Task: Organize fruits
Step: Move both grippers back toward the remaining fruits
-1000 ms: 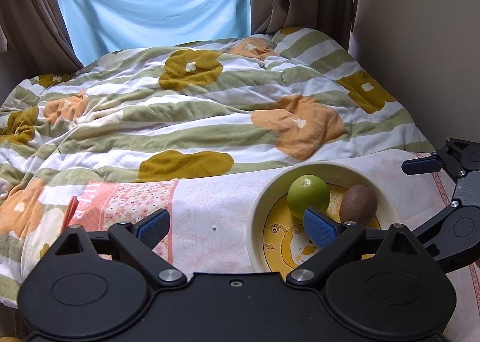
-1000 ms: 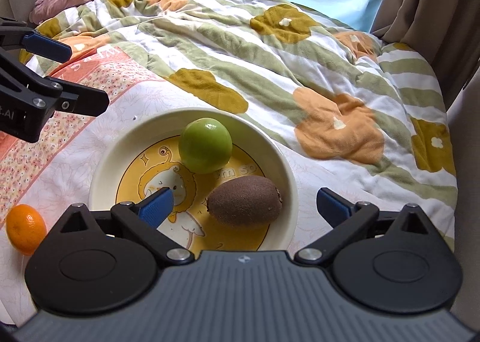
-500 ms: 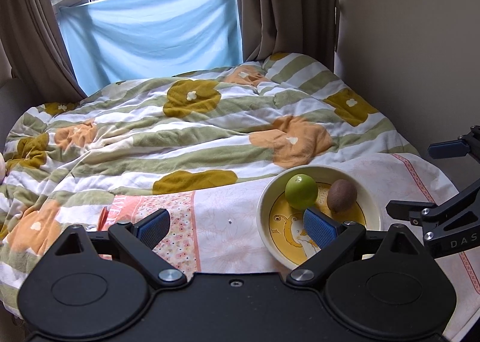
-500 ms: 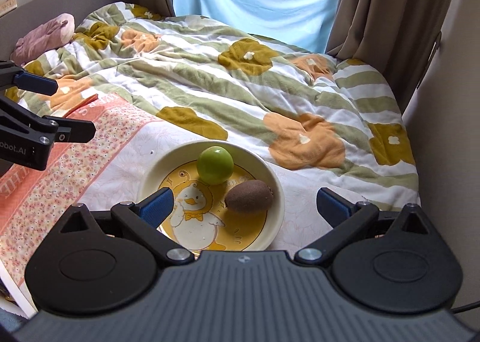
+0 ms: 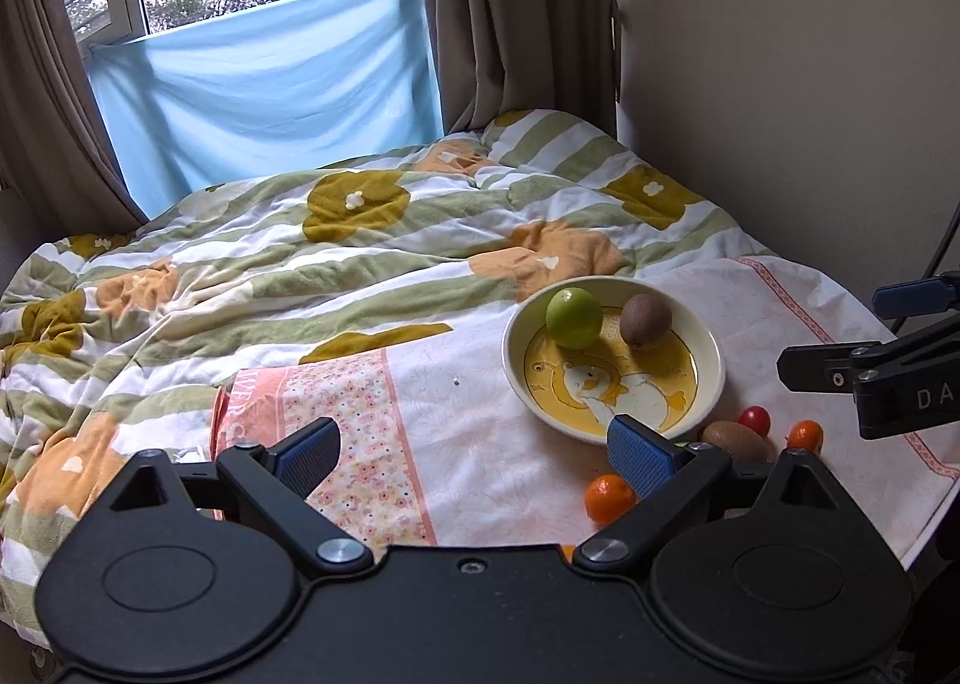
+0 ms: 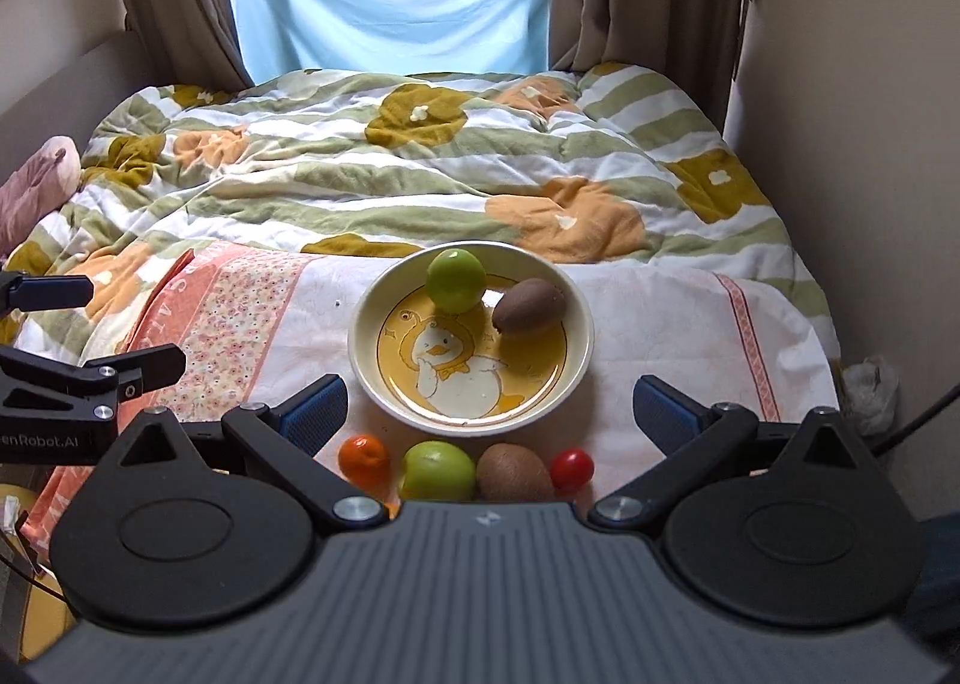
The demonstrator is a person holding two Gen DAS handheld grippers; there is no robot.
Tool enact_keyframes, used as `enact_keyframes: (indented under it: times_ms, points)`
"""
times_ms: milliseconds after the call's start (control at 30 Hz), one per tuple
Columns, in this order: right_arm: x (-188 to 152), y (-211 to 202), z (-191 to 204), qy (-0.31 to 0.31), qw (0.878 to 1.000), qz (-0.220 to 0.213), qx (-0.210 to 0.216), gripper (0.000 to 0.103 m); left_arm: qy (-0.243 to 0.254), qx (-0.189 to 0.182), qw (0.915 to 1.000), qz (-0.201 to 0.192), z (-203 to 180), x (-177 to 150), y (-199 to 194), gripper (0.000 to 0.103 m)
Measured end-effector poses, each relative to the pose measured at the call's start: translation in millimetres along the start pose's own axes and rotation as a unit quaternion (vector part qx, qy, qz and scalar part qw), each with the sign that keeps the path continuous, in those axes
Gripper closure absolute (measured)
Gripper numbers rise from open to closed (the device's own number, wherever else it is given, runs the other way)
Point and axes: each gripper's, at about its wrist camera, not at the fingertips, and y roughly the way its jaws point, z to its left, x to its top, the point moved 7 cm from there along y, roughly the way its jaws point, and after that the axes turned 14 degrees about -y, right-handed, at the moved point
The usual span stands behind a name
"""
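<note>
- While both tools hang above the bed, I see a cream bowl point(image 6: 576, 288) with a yellow duck print on the pink-edged cloth point(image 6: 660, 324).
- Inside it, a round green fruit point(image 6: 456, 280) touches a brown kiwi point(image 6: 528, 306); the kiwi's long axis lies roughly left to right, tipped slightly up at the right.
- Just in front of the bowl sits a row: small orange point(image 6: 363, 459), second green fruit point(image 6: 438, 470), second kiwi point(image 6: 513, 471), red tomato point(image 6: 572, 468).
- My left tool point(image 5: 474, 450) has its jaws spread wide, holding nothing.
- My right tool point(image 6: 489, 405) is likewise wide apart and empty.
</note>
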Motion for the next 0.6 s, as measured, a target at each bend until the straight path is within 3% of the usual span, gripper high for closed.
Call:
enact_keyframes:
  times_ms: [233,600]
  points:
    - [-33,3,25,0.045,0.999,0.010,0.003,0.000,0.025,-0.014,0.9996,0.005,-1,-38,1,0.005]
    - [-84,53,58,0.053,0.997,0.046,0.018,0.000,0.073,-0.044,0.9957,0.037,-17,-104,57,0.016]
